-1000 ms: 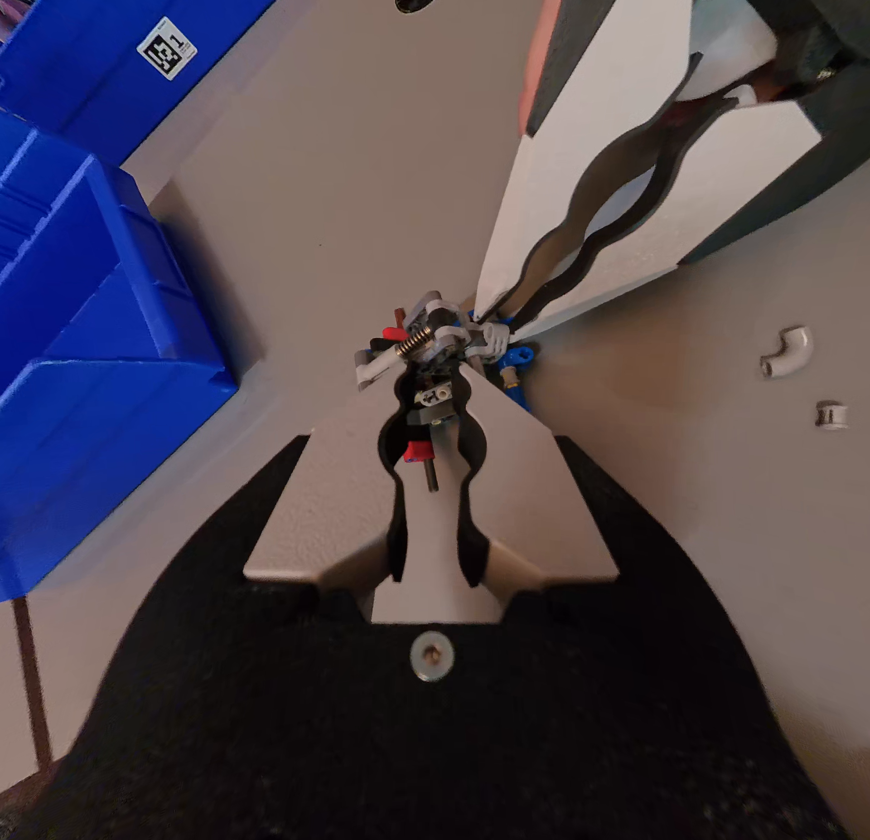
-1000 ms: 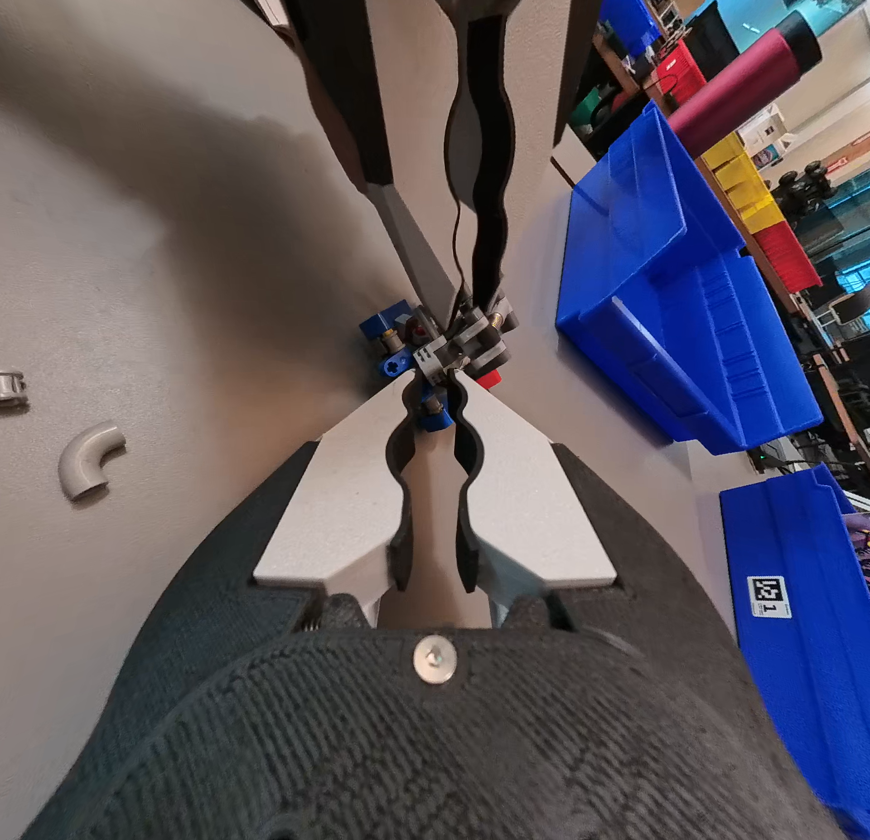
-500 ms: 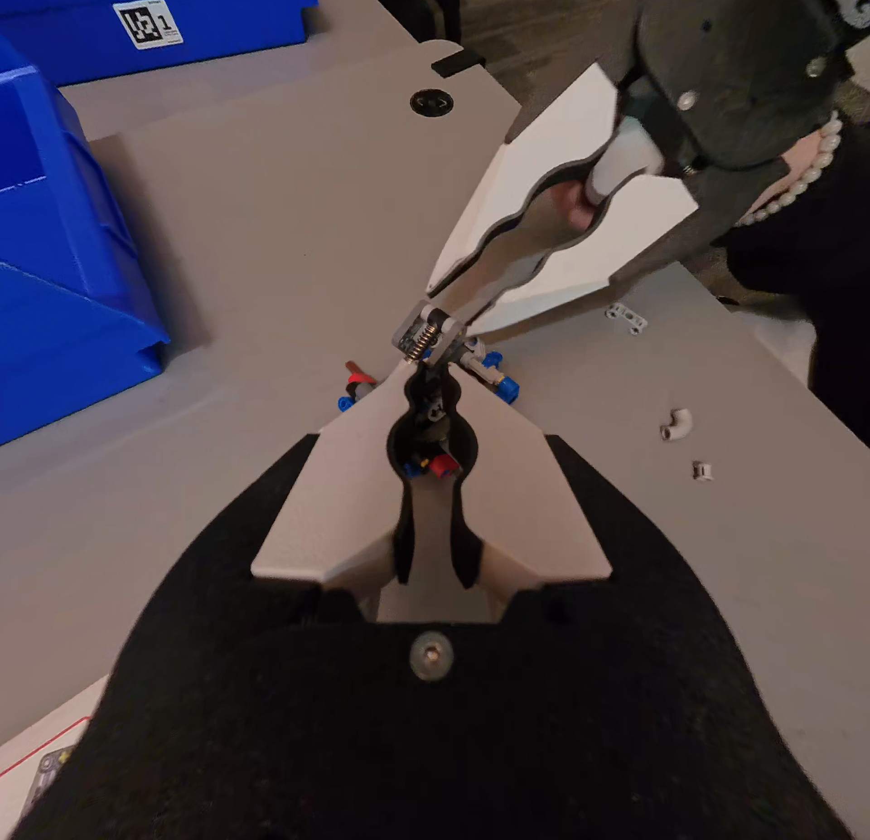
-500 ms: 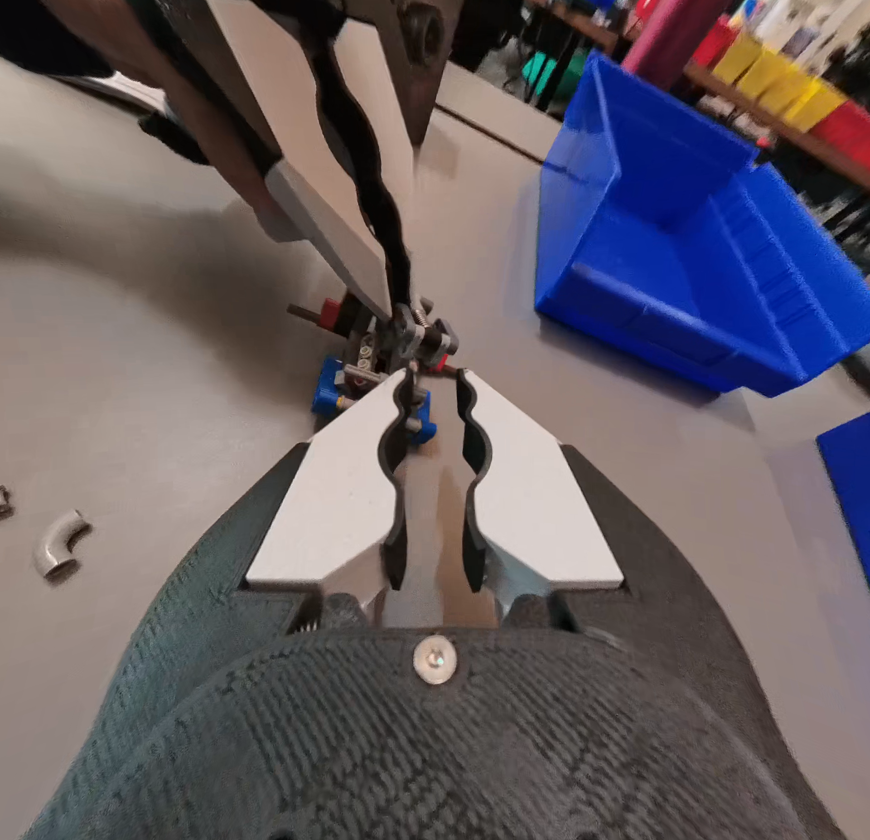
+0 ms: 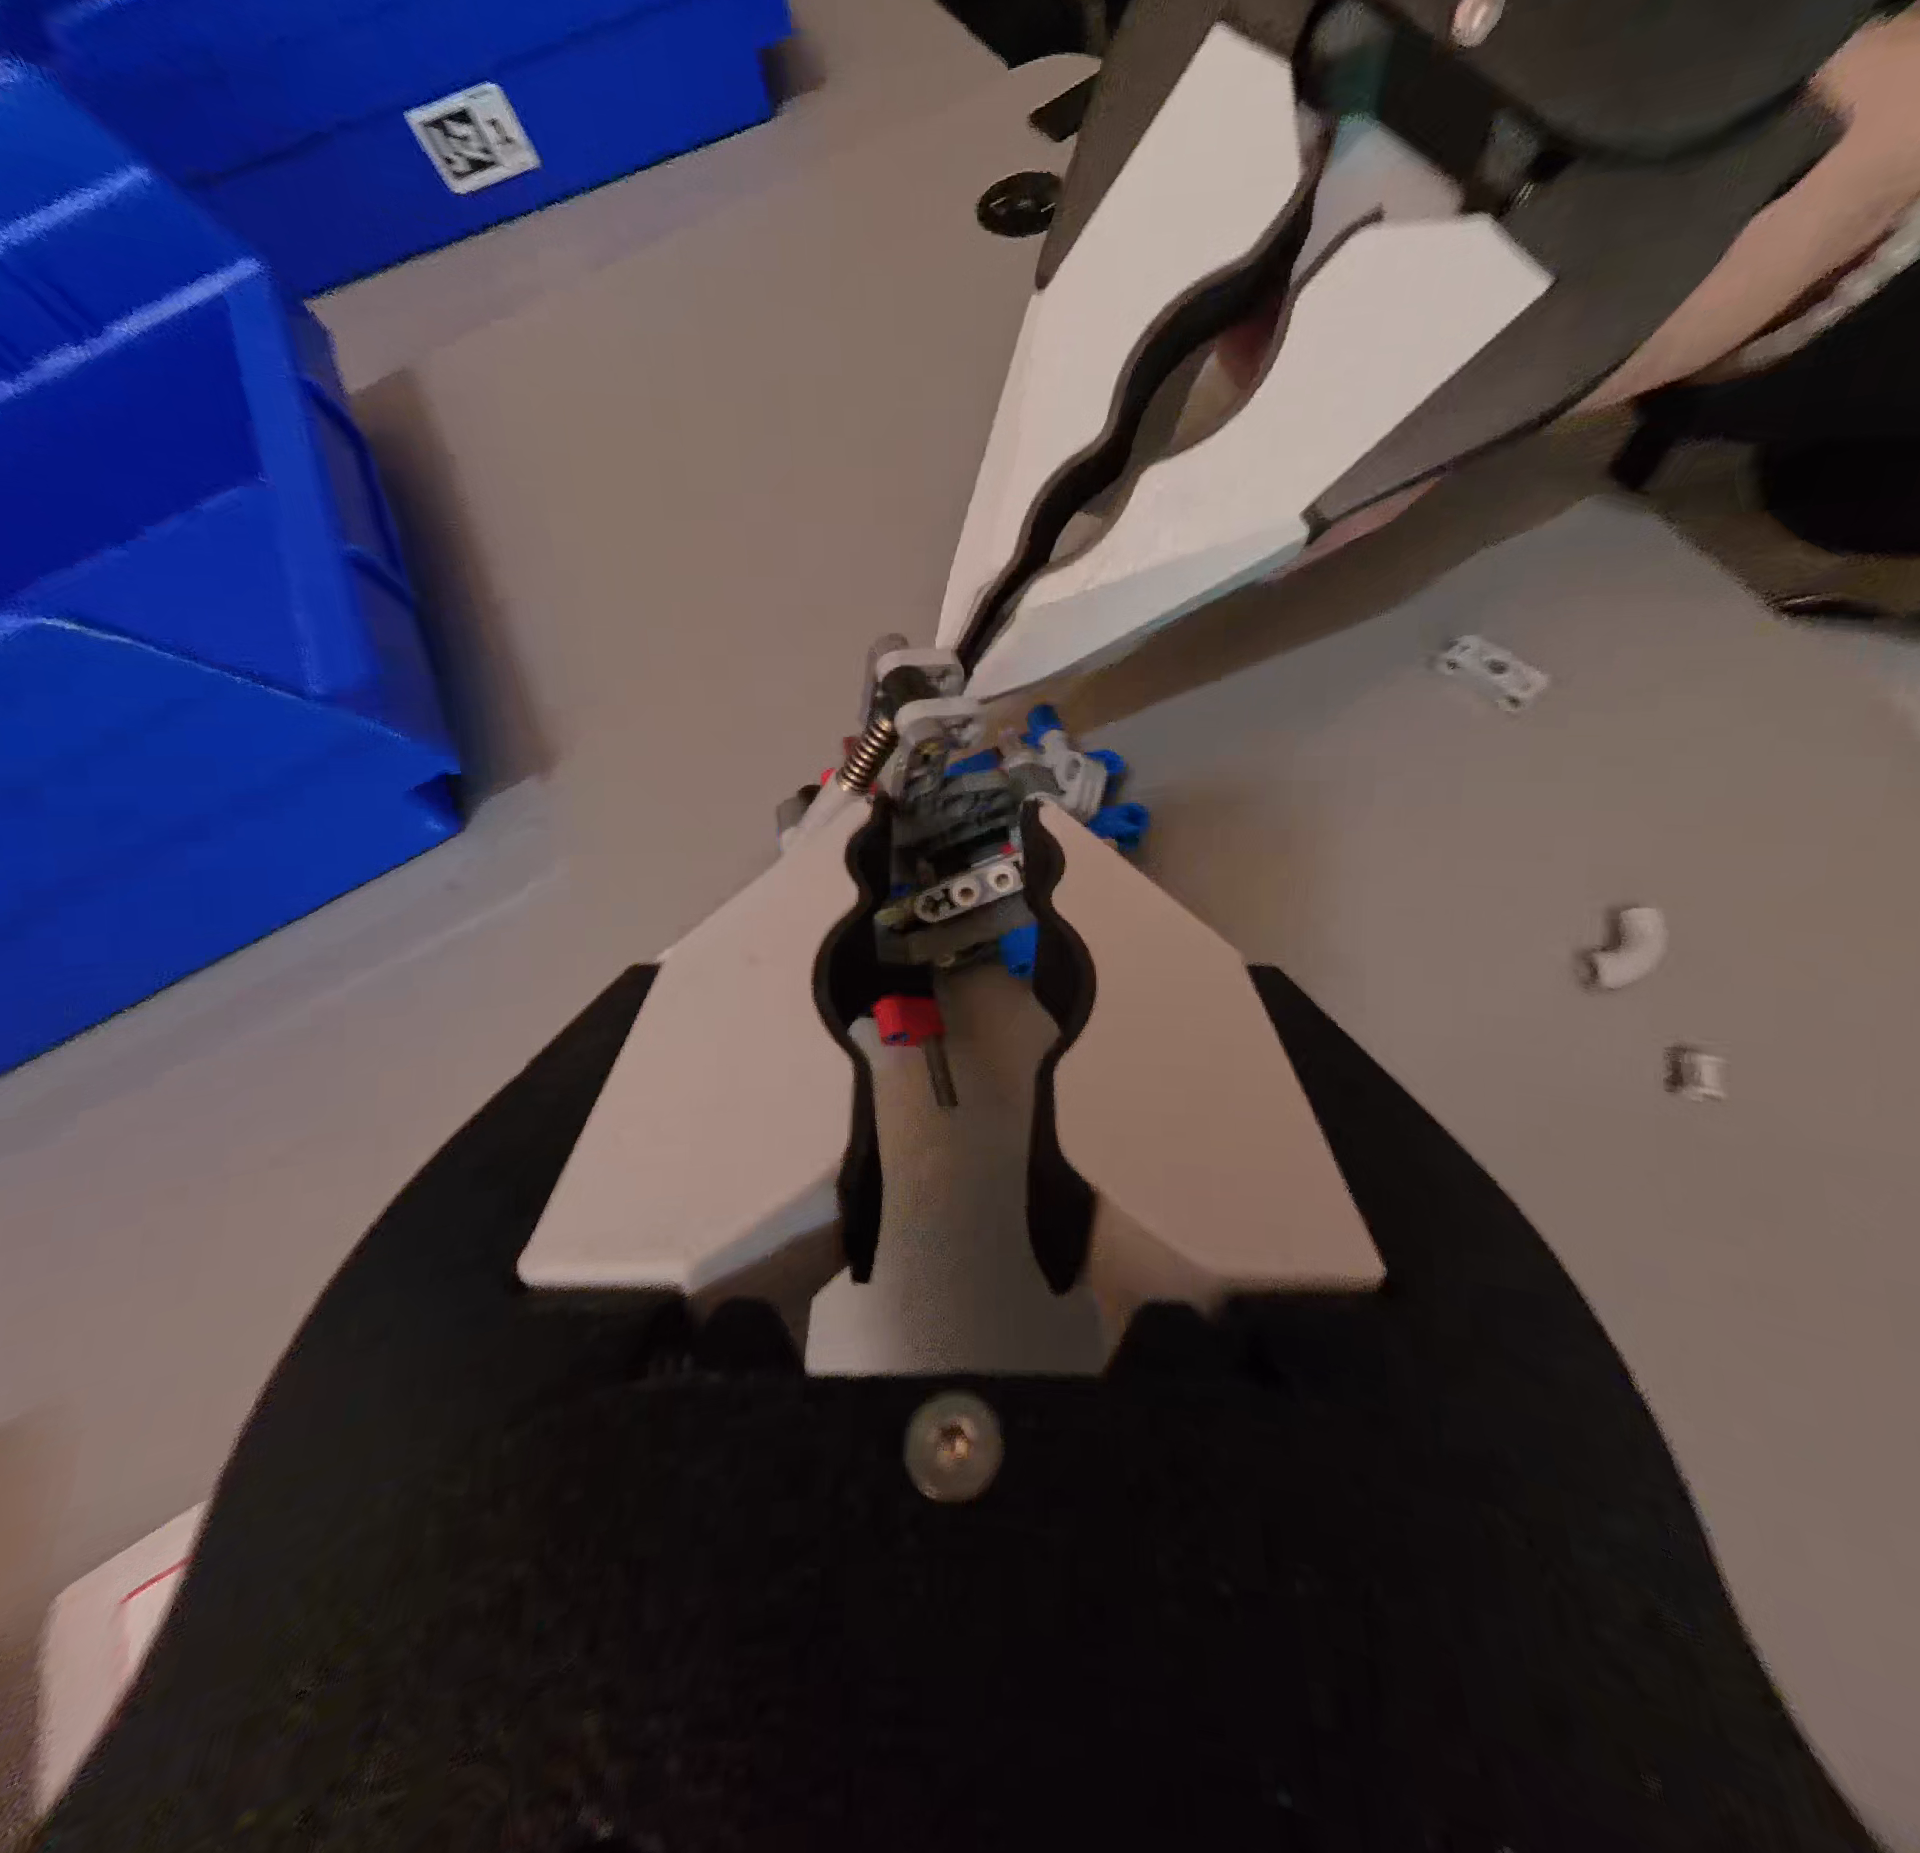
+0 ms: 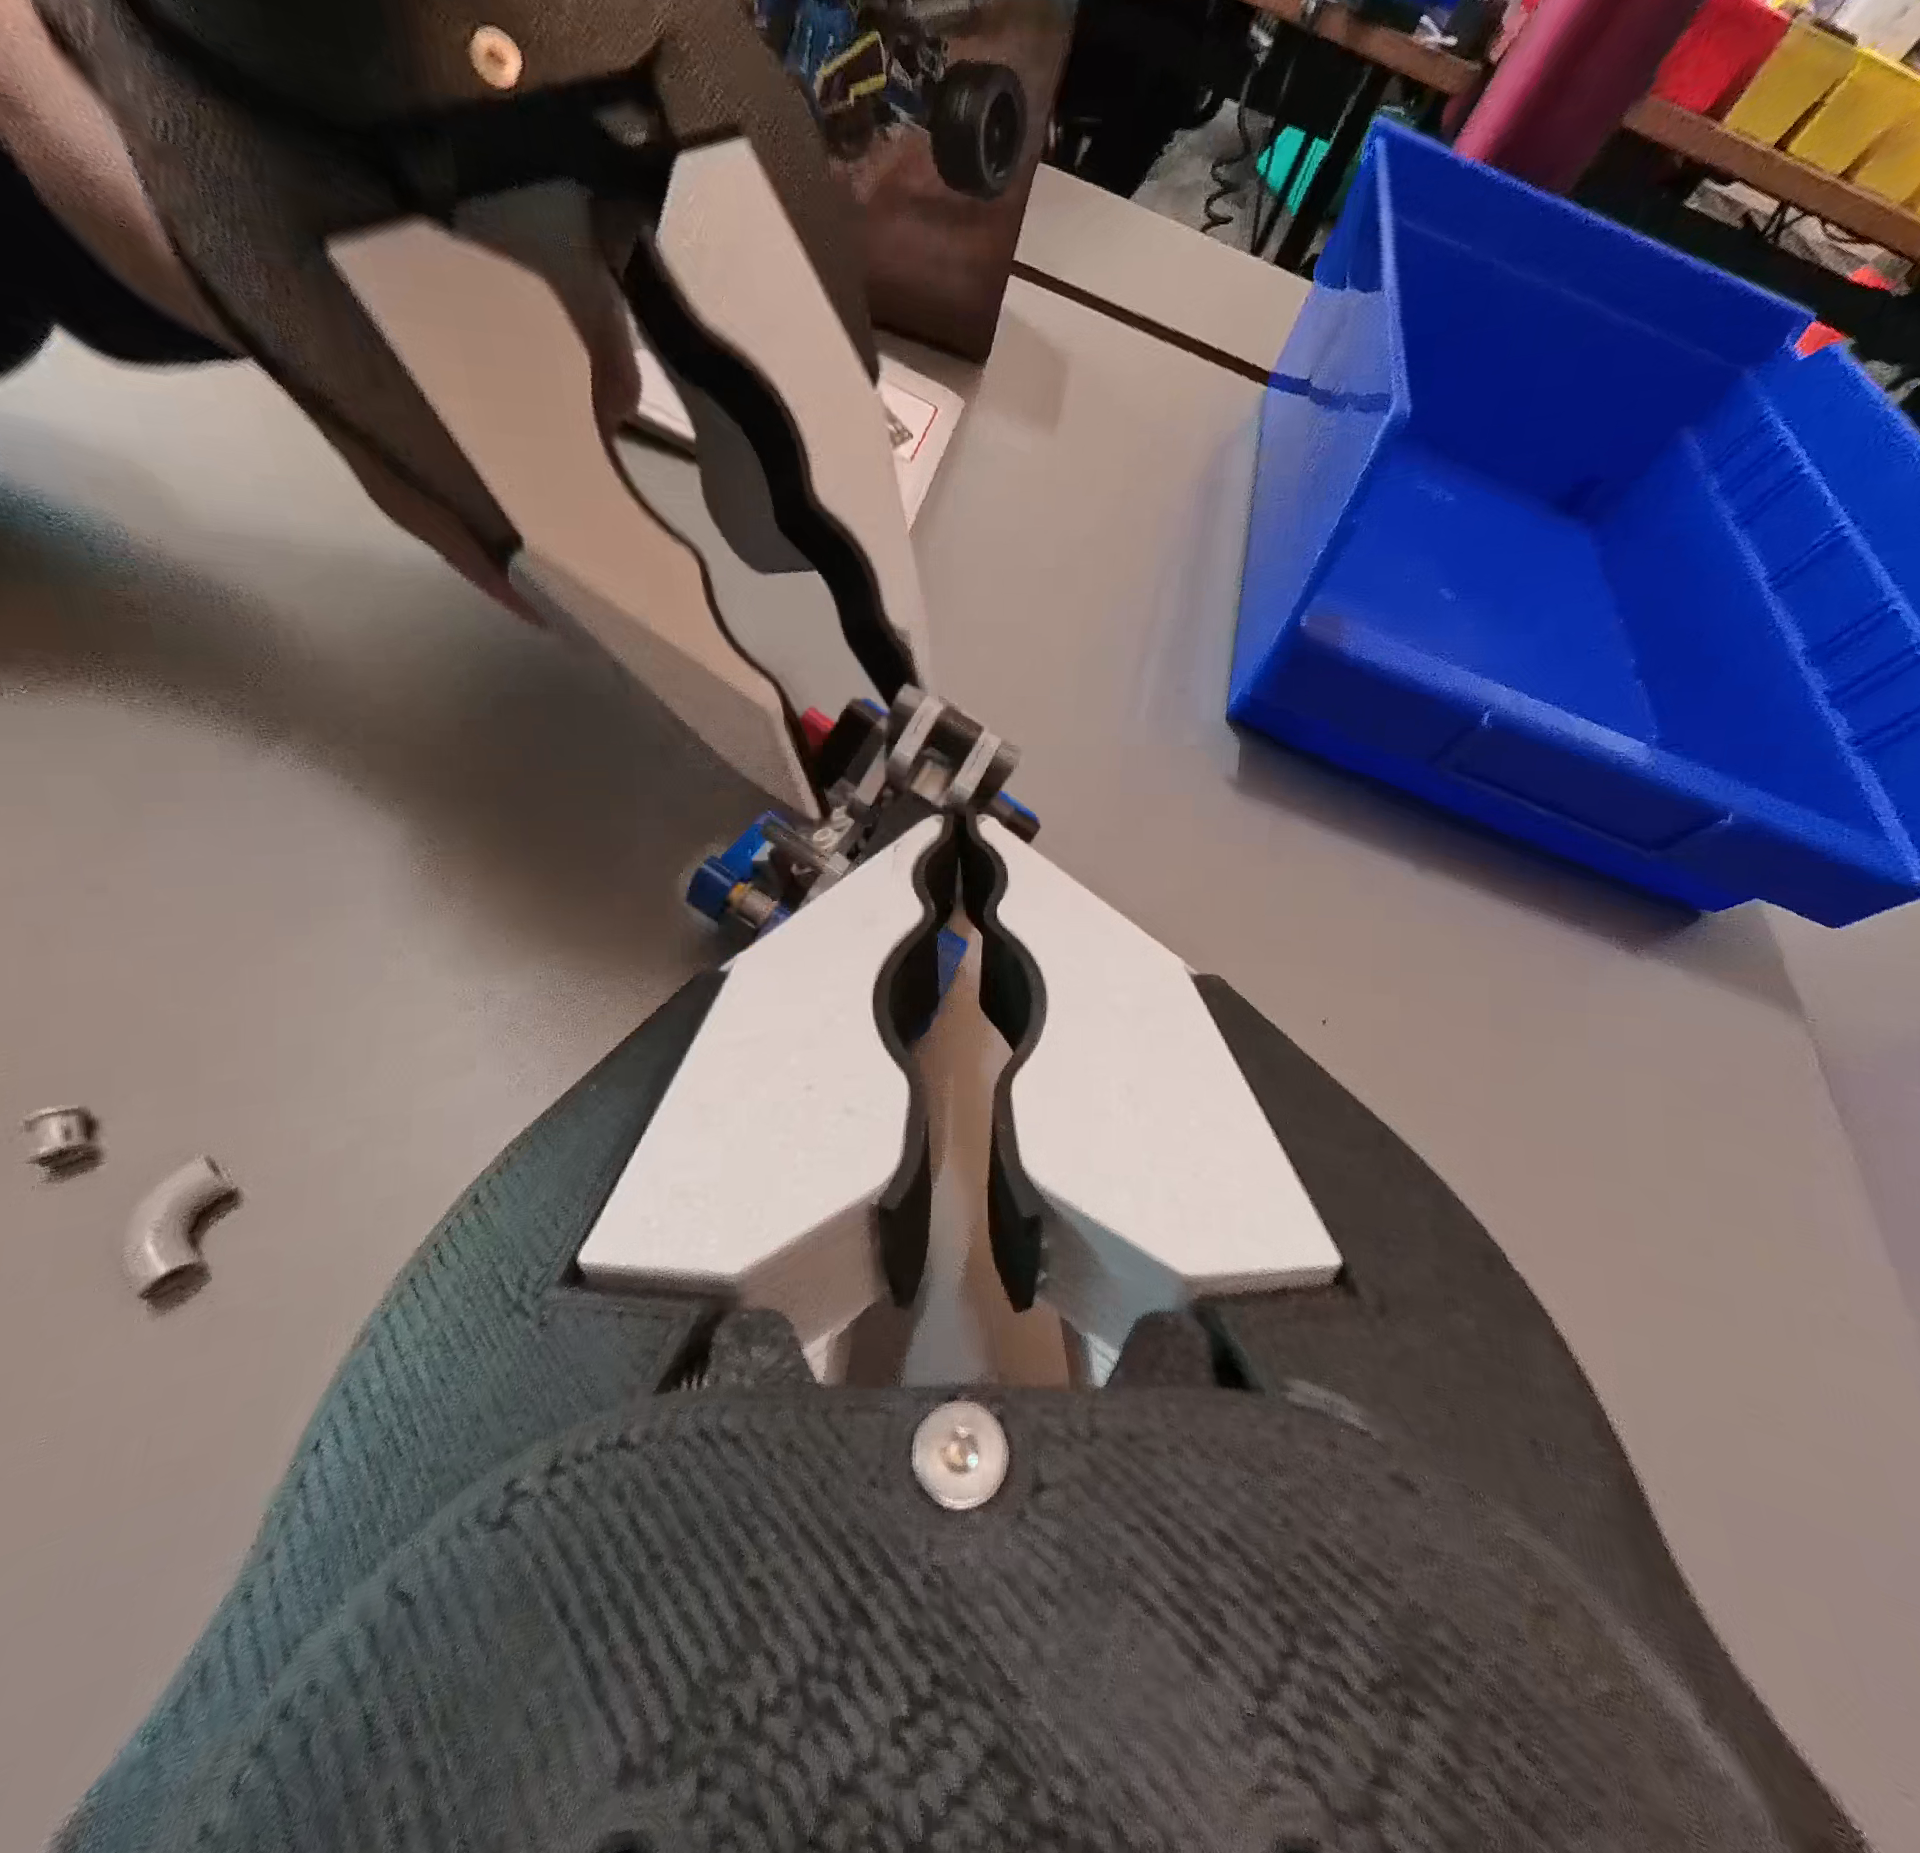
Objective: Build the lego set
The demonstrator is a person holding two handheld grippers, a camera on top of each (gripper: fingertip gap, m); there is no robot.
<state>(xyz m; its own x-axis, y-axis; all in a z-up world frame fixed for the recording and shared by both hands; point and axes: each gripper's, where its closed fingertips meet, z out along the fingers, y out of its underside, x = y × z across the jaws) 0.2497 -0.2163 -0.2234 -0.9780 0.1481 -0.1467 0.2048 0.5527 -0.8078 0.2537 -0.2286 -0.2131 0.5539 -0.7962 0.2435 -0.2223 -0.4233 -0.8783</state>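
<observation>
A small toy-brick assembly [image 5: 945, 899] of grey, blue and red parts with a metal spring sits low at the grey table [image 5: 644, 515]. My left gripper [image 5: 951, 827] is shut on its dark grey body, and both pads touch it. A red bush on a thin axle [image 5: 904, 1019] hangs back between the fingers. My right gripper [image 6: 956, 832] is shut on the light grey forked piece at the top of the assembly [image 6: 935, 754]. The left wrist view shows the right gripper [image 5: 961, 650] clamped on that piece. The right wrist view shows the left gripper [image 6: 862, 754] coming in from the upper left.
Blue bins stand at the left [image 5: 187, 577] and far left [image 5: 416, 58]; one open bin shows in the right wrist view [image 6: 1558, 598]. A grey elbow piece [image 5: 1626, 946], a small ring [image 5: 1694, 1071] and a white flat piece [image 5: 1491, 671] lie loose on the table. Less than 4 cm separates the two grippers' tips.
My right gripper, open half a second ago, has shut on the grey forked piece. My left jaws have widened from a thin pinch and now grip the wider body of the assembly.
</observation>
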